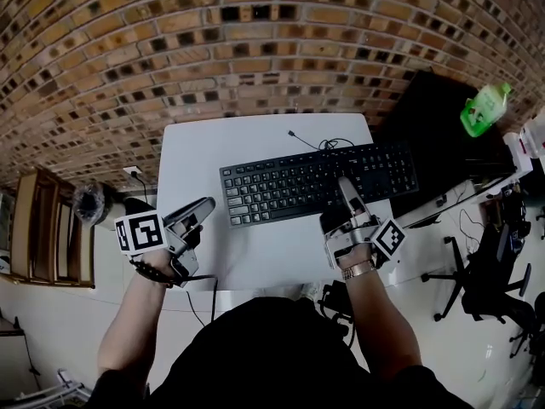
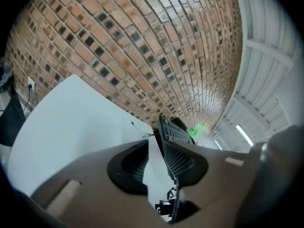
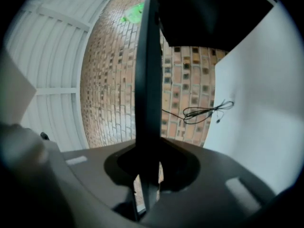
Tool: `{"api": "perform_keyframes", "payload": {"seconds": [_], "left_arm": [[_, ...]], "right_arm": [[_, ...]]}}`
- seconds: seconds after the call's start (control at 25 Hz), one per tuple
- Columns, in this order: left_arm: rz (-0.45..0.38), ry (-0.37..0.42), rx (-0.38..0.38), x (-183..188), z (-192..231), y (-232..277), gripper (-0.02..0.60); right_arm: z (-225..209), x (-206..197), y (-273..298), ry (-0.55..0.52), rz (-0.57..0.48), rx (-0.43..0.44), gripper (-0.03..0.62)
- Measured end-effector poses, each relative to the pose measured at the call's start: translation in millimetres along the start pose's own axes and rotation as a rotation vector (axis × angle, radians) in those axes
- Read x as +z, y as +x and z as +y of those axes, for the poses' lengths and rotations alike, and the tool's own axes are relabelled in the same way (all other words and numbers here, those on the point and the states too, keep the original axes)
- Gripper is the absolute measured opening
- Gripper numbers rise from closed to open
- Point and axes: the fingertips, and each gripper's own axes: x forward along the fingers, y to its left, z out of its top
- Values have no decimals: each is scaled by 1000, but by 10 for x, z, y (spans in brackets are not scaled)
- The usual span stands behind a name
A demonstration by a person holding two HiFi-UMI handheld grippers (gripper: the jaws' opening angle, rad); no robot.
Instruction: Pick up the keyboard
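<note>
1. The right gripper [image 1: 345, 187] was closed on the keyboard [image 1: 289, 186]. It held the near long edge, towards the keyboard's right half.
2. In the right gripper view the keyboard showed edge-on as a thin black slab, with a jaw pressed against each face.
3. The left gripper [image 1: 203, 213] was empty, its jaws parted with bare space between them.
4. It pointed at the keyboard's left end from just beside it, without touching it.
5. The keyboard stretched across the white table [image 1: 196, 152], keys up. Its right end reached past the table's right edge, over a black surface [image 1: 434, 135].
6. No view showed whether the keyboard was touching the table top.
7. Its cable [image 1: 328, 143] lay in loose loops on the table behind it, near the far edge.
8. A green bottle [image 1: 485, 107] stood on the black surface, well apart from the keyboard.
9. A brick wall [image 1: 255, 41] ran behind the table.
10. A chair [image 1: 490, 262] stood on the floor to the right.
</note>
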Motion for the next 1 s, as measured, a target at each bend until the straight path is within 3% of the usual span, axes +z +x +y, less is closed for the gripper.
{"api": "perform_keyframes", "payload": {"seconds": [0.28,0.48,0.64,1.0], "left_arm": [[-211,161,10,417,-373,-449,106],[-386,379,130,738,-542,-819,68],[-502,511,225,894,-613,-1085,17],[-643,702,351,1004,-765,-1355,6]], "right_arm": [[560,126,-12,-138,-12,24,63],[840,168,-44,-199,-26,37,63],[1019,144,-91,-250,-33,47,63],[1244,84,-159,-269,-47,76,63]]}}
